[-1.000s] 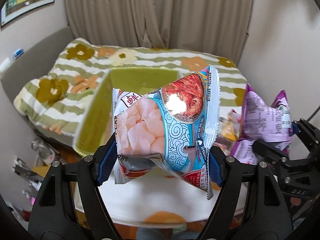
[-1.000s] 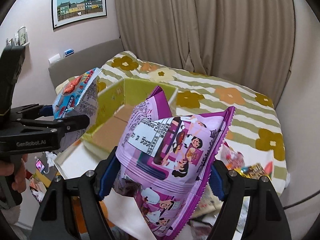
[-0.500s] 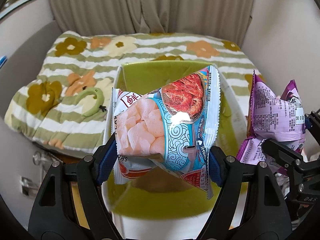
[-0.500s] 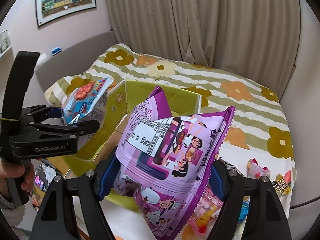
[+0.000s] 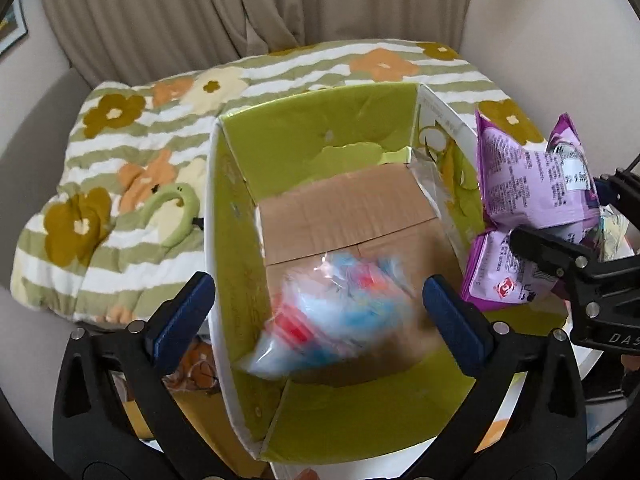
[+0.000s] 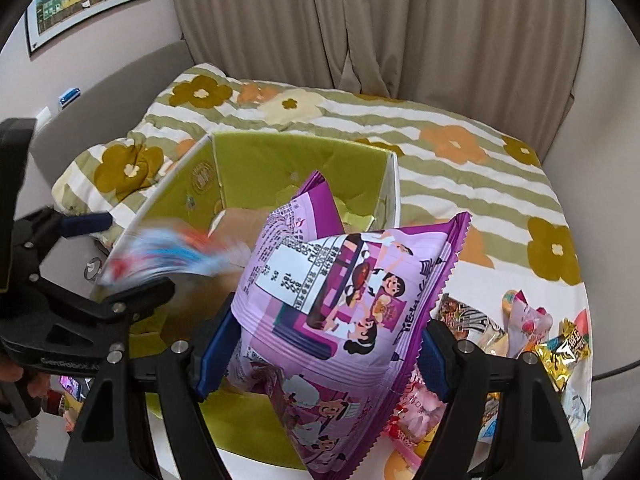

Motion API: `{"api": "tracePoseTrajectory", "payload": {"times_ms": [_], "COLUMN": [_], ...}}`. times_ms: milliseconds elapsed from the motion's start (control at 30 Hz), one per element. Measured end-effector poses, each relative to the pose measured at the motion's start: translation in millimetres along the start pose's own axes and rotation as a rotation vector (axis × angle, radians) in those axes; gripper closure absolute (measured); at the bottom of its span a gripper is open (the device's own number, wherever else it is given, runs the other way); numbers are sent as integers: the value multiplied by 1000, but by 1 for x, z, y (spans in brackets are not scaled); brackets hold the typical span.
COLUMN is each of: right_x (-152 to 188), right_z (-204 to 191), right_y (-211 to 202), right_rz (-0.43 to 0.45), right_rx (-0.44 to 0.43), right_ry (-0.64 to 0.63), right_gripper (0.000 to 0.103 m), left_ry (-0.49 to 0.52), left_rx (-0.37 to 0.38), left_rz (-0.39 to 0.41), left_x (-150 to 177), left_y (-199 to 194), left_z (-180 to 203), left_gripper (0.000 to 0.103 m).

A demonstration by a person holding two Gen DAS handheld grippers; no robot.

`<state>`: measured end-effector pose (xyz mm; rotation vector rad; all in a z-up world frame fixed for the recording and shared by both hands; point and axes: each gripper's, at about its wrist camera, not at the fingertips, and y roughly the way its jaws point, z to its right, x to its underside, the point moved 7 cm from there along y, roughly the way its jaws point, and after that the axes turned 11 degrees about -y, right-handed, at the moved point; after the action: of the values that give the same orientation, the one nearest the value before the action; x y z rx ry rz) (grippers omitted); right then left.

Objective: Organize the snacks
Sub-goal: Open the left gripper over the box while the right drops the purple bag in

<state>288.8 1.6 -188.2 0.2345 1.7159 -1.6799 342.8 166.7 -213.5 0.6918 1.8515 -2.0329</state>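
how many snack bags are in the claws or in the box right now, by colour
blue and red bag, blurred, dropping into the green box as the left claw opens: 1
purple bag held in the right claw: 1
total: 2
loose snacks on the table not counted

Box (image 5: 320, 136): cardboard, glossy green-printed walls, raw matt brown floor. Purple snack bag (image 6: 340, 308): glossy plastic film, crimped edge. Blue snack bag (image 5: 332, 316): shiny film, blurred. Bedspread (image 6: 460, 120): soft quilted cloth, matt.
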Motion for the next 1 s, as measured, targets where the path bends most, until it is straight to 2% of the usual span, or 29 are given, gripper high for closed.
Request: {"api": "tracePoseTrajectory", "payload": {"times_ms": [100,200,400,533,700,833,867,1000], "right_x": [2,2,-1,-9,-24,-27,-28,-24], "right_z": [-1,-4,-18,-26,-31,-31,-30,-28], "right_y": [3,4,10,13,25,40,42,38], "right_rz": [-19,-33,-58,-34,-15,-1,1,22], "right_rx": [6,-4,-107,-142,-176,-207,-208,-210], "right_ry": [-5,-12,-40,-74,-85,-47,-37,-18], "right_gripper": [29,29,27,27,25,12,3,0], "left_ry": [-27,-59,-179,-246,-275,-287,-288,-294], "left_rx": [14,-4,-48,-60,-96,-111,-113,-119], "left_rz": [3,19,31,31,49,40,37,31], "left_x": [2,11,32,37,34,36,37,42], "left_y": [-6,-19,-39,-46,-51,-49,-49,-48], "left_z": [-7,-15,-39,-52,-60,-62,-61,-58], "left_gripper": [0,0,0,0,0,0,0,0]}}
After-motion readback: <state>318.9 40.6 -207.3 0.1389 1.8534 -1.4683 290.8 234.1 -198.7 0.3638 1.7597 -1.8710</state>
